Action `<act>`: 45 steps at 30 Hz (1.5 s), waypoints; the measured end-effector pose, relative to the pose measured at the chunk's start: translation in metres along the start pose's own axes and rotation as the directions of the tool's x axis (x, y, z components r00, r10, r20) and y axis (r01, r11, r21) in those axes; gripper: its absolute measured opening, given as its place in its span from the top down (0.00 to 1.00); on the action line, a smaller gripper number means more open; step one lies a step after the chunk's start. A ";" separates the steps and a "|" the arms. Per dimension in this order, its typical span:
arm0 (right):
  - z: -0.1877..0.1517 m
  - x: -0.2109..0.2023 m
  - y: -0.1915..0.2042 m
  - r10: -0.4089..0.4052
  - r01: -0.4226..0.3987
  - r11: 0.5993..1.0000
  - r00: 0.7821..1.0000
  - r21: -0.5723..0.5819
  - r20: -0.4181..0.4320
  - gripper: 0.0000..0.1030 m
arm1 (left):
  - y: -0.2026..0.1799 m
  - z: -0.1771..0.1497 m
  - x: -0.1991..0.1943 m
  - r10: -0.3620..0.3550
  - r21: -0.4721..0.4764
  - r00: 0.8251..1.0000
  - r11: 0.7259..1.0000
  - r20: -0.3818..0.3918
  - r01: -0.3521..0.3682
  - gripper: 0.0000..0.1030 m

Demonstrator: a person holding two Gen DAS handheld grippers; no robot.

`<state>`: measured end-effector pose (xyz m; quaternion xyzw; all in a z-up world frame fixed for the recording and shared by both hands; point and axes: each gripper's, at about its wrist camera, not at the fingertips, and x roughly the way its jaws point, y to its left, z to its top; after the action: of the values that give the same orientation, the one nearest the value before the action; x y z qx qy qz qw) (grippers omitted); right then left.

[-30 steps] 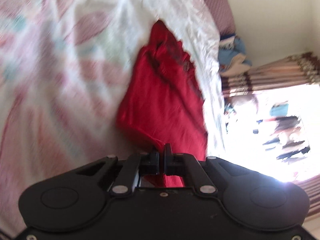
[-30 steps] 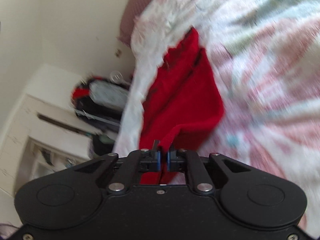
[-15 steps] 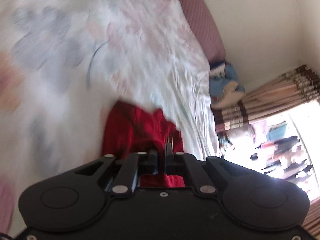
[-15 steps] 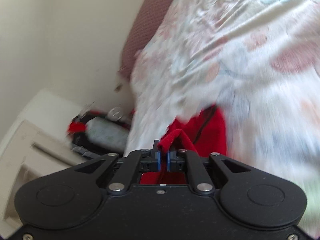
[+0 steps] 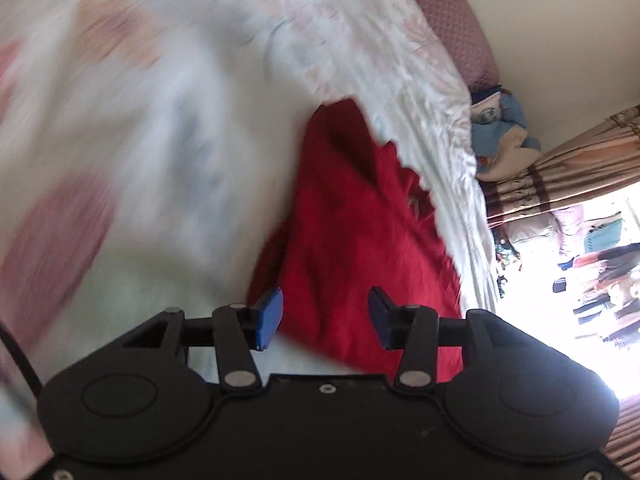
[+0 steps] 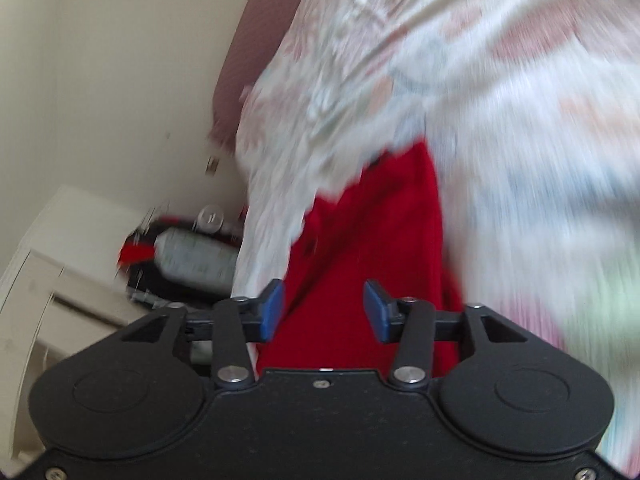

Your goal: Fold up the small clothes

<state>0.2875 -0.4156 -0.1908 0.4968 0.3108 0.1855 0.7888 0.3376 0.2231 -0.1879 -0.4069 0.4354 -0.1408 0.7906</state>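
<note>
A small red garment (image 5: 360, 232) lies folded on the floral bedsheet (image 5: 160, 120), near the bed's edge. My left gripper (image 5: 325, 318) is open just above its near end, with blue pads (image 5: 270, 312) on either side and nothing held. In the right wrist view the same red garment (image 6: 372, 248) lies in front of my right gripper (image 6: 325, 312), which is also open and empty over its near end. Both views are motion-blurred.
The bed edge drops off beside the garment. A blue and white bundle (image 5: 500, 136) and striped curtains (image 5: 560, 176) lie beyond it in the left view. A white cabinet (image 6: 60, 272) with a bottle (image 6: 192, 256) and dark items stands by the bed in the right view.
Both grippers were shut on the red garment and carried its edge over. Now both have opened and let it go, and it lies on the bed.
</note>
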 end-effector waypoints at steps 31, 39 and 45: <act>-0.053 -0.037 0.026 -0.186 0.187 0.981 0.982 -0.052 0.038 0.96 | -0.014 -0.068 -0.063 -0.076 -0.068 0.992 0.994 0.099 0.083 0.99; -0.094 -0.063 -0.052 -0.273 0.273 0.961 0.962 0.033 -0.016 0.95 | 0.046 -0.124 -0.071 0.070 -0.063 0.997 0.996 0.014 -0.069 0.94; -0.060 -0.085 -0.017 -0.345 0.352 0.928 0.935 -0.121 0.080 0.47 | 0.015 -0.090 -0.101 0.164 0.125 0.983 0.977 0.085 -0.174 0.89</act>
<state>0.1840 -0.4335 -0.1991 0.3852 0.3584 0.0485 0.8490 0.2044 0.2440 -0.1679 -0.3201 0.4287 -0.0864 0.8404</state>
